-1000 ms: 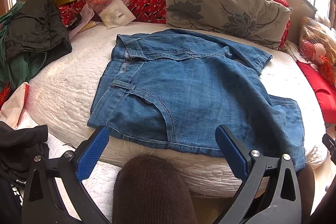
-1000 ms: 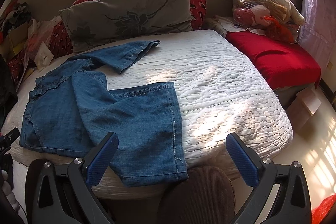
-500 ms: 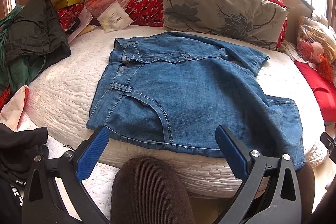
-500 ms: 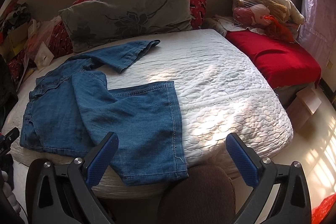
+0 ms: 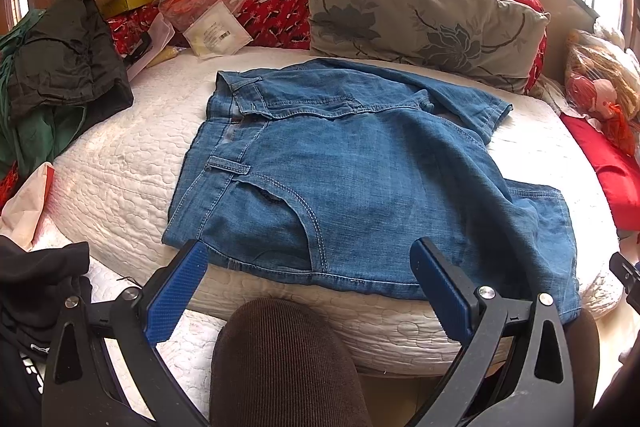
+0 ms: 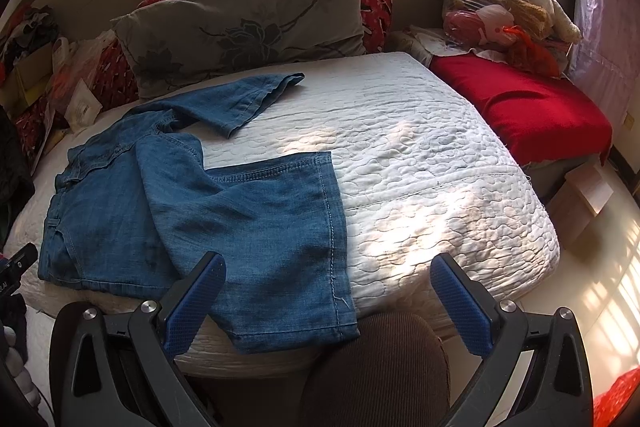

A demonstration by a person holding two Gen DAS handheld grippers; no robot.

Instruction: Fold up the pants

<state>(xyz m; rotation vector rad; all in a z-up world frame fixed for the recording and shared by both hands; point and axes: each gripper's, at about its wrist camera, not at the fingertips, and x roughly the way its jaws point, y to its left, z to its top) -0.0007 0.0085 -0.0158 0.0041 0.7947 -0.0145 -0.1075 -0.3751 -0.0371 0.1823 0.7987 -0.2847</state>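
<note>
Blue ribbed pads line both of your tools, and both are spread wide with nothing between them. Your left gripper point(image 5: 310, 277) hangs just off the near edge of the bed point(image 5: 112, 163), its fingers framing the waistband corner and front pocket of the pants point(image 5: 360, 187) without touching the cloth. Your right gripper point(image 6: 326, 287) is likewise released and apart from the fabric; its left pad point(image 6: 196, 303) sits in front of the hem end of the nearer leg, its right pad over bare quilted mattress.

Between each pair of fingers you can see a knee in brown corduroy point(image 5: 280, 359), pressed close to the mattress edge.

Those denim pants lie flat on the white quilted bed, waistband toward your left and legs running right. One leg spreads toward you and slightly overhangs the near edge; the other angles away toward the grey floral pillow point(image 6: 248, 23) propped at the far side.

Further out, a red cushion point(image 6: 528, 111) lies off the right end of the bed, and dark clothes point(image 5: 64, 55) are heaped at the left.
</note>
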